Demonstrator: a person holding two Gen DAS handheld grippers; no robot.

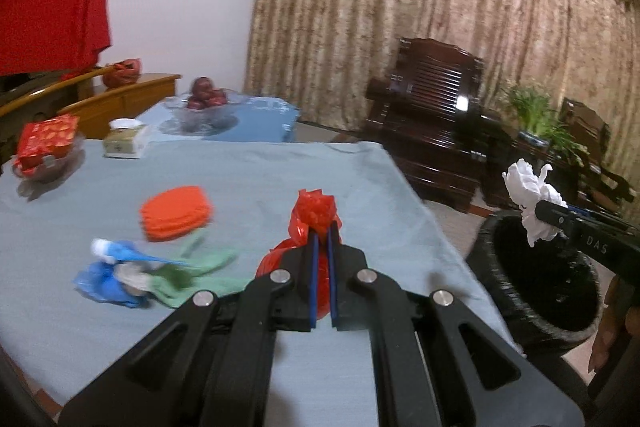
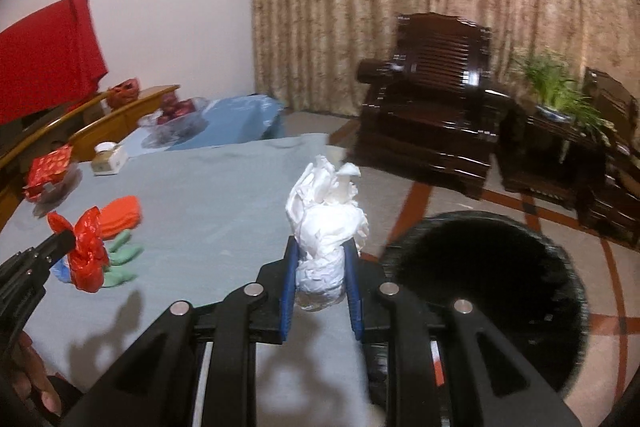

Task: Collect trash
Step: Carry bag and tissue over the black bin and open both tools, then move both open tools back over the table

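My left gripper (image 1: 322,227) is shut on a crumpled red plastic bag (image 1: 314,215) and holds it above the blue-grey tablecloth (image 1: 260,179). It also shows at the left of the right wrist view (image 2: 86,251). My right gripper (image 2: 320,247) is shut on a wad of white crumpled paper (image 2: 326,211), at the table's right edge beside a black round trash bin (image 2: 488,291). In the left wrist view the paper (image 1: 530,193) hangs over the bin (image 1: 536,279). A blue wrapper (image 1: 106,275) and green scraps (image 1: 188,273) lie on the table.
A stack of orange coasters (image 1: 176,213), a red box in a glass dish (image 1: 46,141), a tissue box (image 1: 124,139) and a bowl of red fruit (image 1: 206,101) are on the tables. A dark wooden armchair (image 2: 432,107) and a potted plant (image 2: 556,87) stand behind the bin.
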